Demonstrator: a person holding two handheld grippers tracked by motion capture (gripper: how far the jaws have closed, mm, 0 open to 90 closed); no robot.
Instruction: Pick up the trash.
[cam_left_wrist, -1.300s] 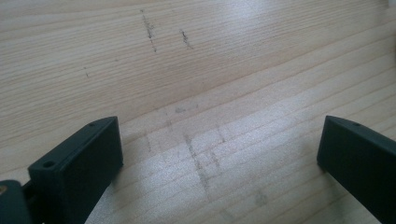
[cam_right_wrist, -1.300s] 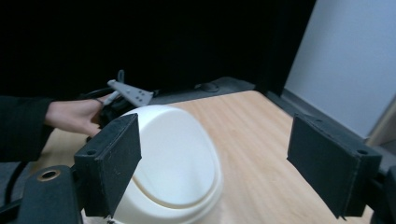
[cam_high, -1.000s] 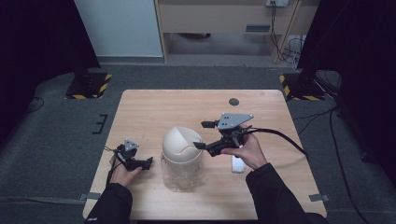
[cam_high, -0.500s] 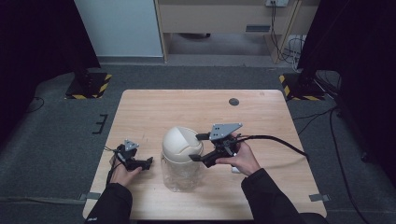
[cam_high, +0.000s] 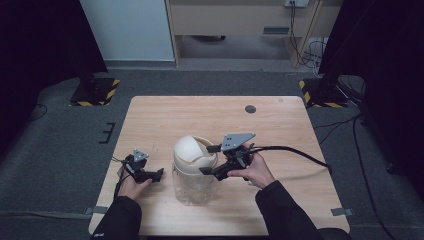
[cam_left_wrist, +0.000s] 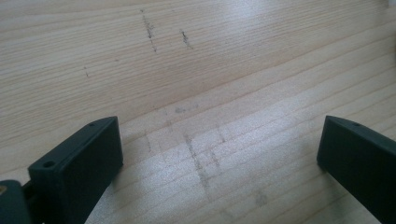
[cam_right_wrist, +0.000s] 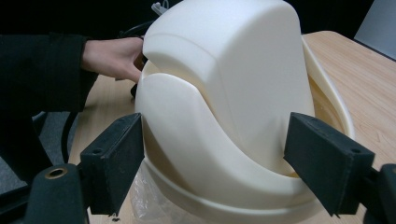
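A small bin with a cream dome lid (cam_high: 191, 150) and a clear body (cam_high: 194, 187) stands at the front middle of the wooden table (cam_high: 280, 125). My right gripper (cam_high: 210, 160) is open at the bin's right side. In the right gripper view its two jaws straddle the lid (cam_right_wrist: 224, 84), and the right gripper (cam_right_wrist: 215, 163) is not closed on it. My left gripper (cam_high: 158, 174) rests low on the table left of the bin. In the left gripper view the left gripper (cam_left_wrist: 219, 149) is open, with bare scuffed wood (cam_left_wrist: 196, 93) between its jaws.
A small dark round spot (cam_high: 250, 109) marks the far side of the table. The right gripper's cable (cam_high: 300, 152) runs off the right edge. Stands with yellow-black bases (cam_high: 95, 92) sit on the floor beyond both far corners. A cabinet (cam_high: 240, 20) lies behind.
My right gripper has moved left and down toward the bin, and its open jaws now straddle the dome lid. The left gripper has stayed where it was.
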